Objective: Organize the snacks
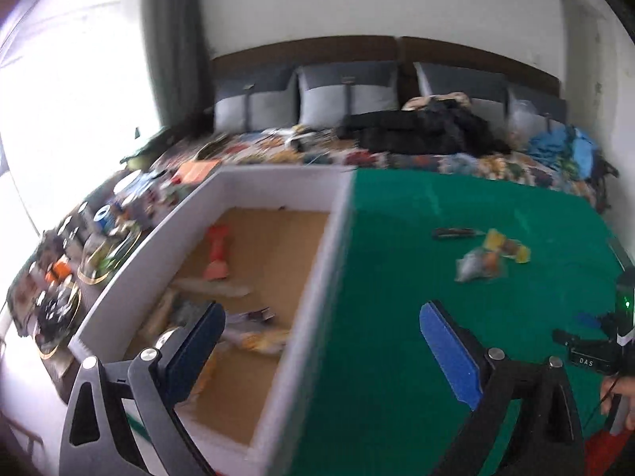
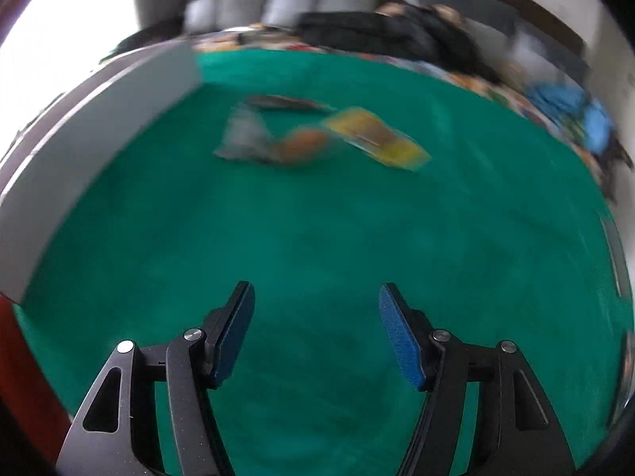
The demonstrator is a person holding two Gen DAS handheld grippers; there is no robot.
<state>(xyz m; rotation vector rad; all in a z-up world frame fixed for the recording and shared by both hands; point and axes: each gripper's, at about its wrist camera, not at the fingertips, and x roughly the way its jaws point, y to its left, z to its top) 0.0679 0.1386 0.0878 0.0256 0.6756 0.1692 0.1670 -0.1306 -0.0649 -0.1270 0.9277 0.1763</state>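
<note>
Both the left gripper [image 1: 321, 341] and right gripper [image 2: 315, 329] are spread wide and holding nothing, with the blurry yellow snack packet [image 2: 377, 137] and clear crinkly snack bag [image 2: 270, 141] lying well ahead on the green mat [image 2: 317, 230], beside the white-walled box [image 1: 305, 289].

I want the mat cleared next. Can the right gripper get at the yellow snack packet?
Probably yes: the right gripper is open and empty, and only bare green mat lies between it and the yellow snack packet.

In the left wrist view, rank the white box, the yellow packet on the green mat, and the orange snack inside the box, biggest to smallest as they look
1. white box, by far the largest.
2 and 3. orange snack and yellow packet look about alike; blur makes ranking them unsure.
</note>
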